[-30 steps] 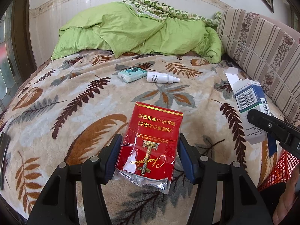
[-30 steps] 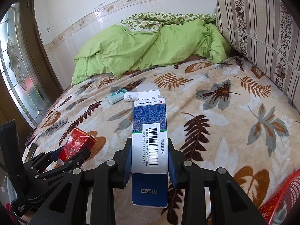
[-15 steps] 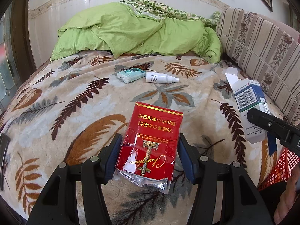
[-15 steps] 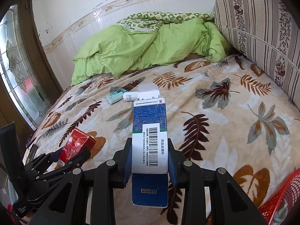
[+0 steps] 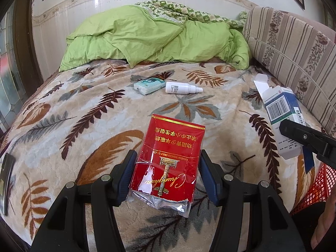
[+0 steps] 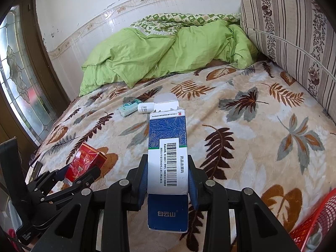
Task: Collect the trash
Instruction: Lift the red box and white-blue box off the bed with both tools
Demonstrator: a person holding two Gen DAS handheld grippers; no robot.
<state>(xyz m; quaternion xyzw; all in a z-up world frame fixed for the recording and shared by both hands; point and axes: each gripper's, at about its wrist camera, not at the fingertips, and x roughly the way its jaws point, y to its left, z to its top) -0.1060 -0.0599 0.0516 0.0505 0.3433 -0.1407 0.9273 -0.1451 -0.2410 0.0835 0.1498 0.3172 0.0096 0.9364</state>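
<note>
Left gripper [image 5: 167, 175]: clamped on the red cigarette pack [image 5: 172, 157]; both blue pads press its lower sides. Seen again from the right wrist view at 8 o'clock [image 6: 82, 173].
Red cigarette pack: held above the blanket, printed end pointing toward 12 o'clock, torn foil and clear wrap hanging out at the near end. In the right wrist view it shows at 8 o'clock [image 6: 85, 160].
Right gripper [image 6: 168, 178]: clamped on the blue-and-white medicine box [image 6: 167, 153], pads against its two long sides. In the left wrist view one black finger [image 5: 302, 135] enters at 3 o'clock.
Blue-and-white medicine box: barcode face up, top flap open at the far end, bottom flap open and hanging toward the camera. Left wrist view shows it at 3 o'clock [image 5: 279, 109].
White spray bottle [image 5: 181, 88]: lying on its side on the blanket at 12 o'clock, nozzle toward 3 o'clock.
Teal packet [image 5: 149, 85]: just beside the bottle, on its 9 o'clock side; whether they touch, cannot tell.
Red mesh basket [image 6: 315, 220]: partly in frame at 4 o'clock, off the bed edge.
Leaf-print blanket [image 5: 84, 113]: covers the bed.
Green duvet [image 5: 147, 37]: bunched at the far end, 12 o'clock.
Striped cushion [image 6: 294, 31]: upright at 2 o'clock.
</note>
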